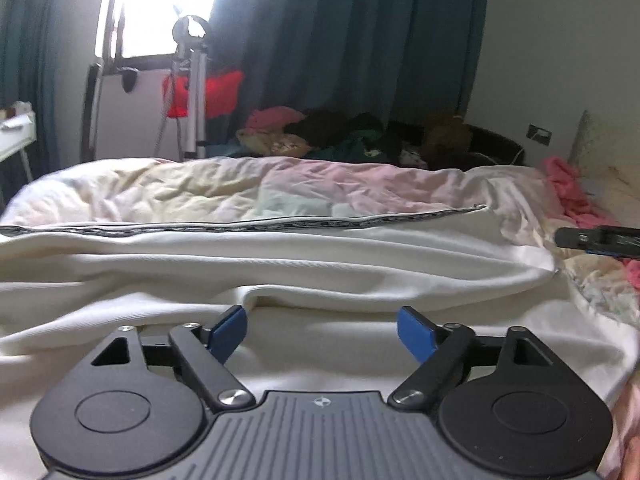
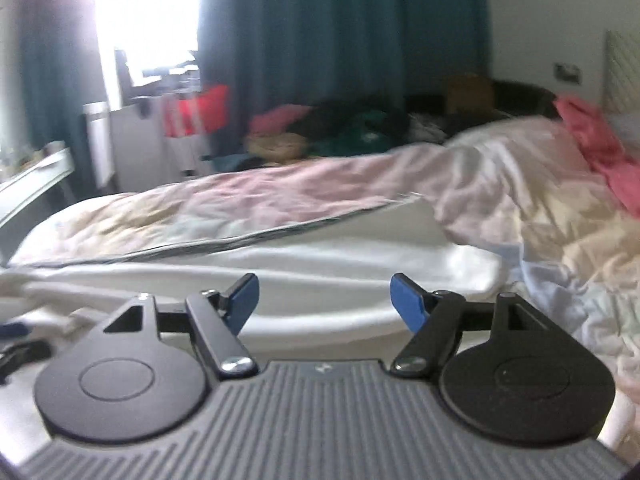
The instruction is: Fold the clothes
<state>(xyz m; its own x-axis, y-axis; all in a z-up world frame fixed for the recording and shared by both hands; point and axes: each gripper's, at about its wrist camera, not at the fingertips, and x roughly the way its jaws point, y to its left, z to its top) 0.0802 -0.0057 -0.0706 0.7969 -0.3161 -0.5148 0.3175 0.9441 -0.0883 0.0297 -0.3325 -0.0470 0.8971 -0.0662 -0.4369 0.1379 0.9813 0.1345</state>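
Observation:
A white garment (image 1: 280, 256) with a dark patterned stripe along its far edge lies spread across the bed, folded into long ridges. It also shows in the right wrist view (image 2: 352, 256). My left gripper (image 1: 320, 332) is open and empty, low over the near part of the garment. My right gripper (image 2: 324, 300) is open and empty, just above the garment's near fold. The right gripper's tip shows at the right edge of the left wrist view (image 1: 596, 240). The left gripper's tip (image 2: 16, 344) shows blurred at the left edge of the right wrist view.
A crumpled pastel duvet (image 1: 280, 188) lies behind the garment. A pile of mixed clothes (image 1: 340, 136) sits beyond it by the teal curtain (image 1: 360, 32). Pink cloth (image 1: 568, 188) lies at the right near a pillow. A tripod (image 1: 192, 80) stands by the window.

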